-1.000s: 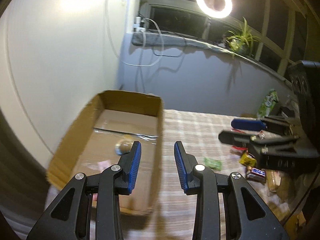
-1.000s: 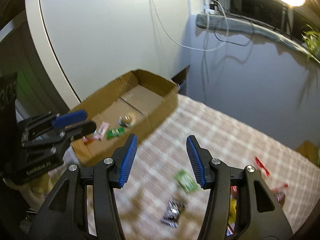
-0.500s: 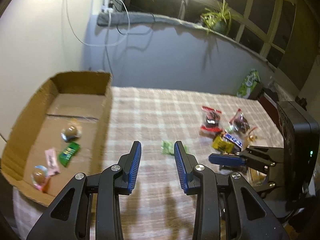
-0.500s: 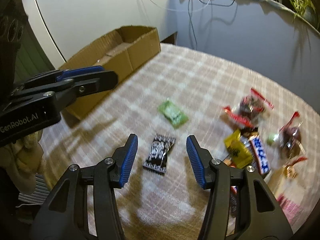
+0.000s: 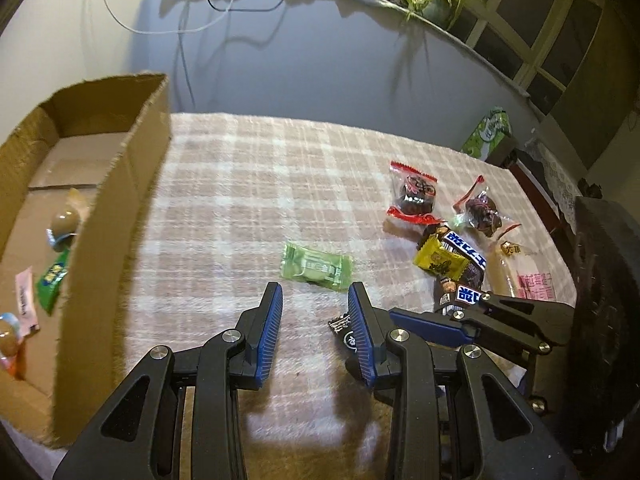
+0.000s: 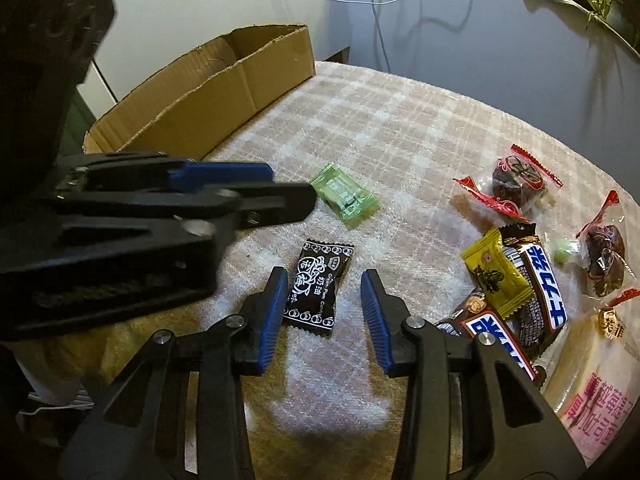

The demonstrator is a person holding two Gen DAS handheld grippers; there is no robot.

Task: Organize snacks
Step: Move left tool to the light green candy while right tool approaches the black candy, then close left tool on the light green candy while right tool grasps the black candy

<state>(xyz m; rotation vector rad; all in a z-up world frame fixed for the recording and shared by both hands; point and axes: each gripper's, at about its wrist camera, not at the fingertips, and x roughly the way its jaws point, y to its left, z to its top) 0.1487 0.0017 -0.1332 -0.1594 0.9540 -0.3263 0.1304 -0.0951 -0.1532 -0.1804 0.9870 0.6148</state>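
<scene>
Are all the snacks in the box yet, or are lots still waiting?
A few wrapped snacks already lie in the brown cardboard box. Both tongs are open and empty: left tongs near the green candy wrapper, right tongs over the black candy packet. The pile of mixed snack packets remains.

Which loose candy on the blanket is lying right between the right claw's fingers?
The black candy packet, framed by the open right claw. The pale green candy lies farther off; the others are clustered to the right.

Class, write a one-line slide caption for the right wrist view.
Open right gripper poised over a black candy packet on the checked cloth, cardboard box beyond.
</scene>
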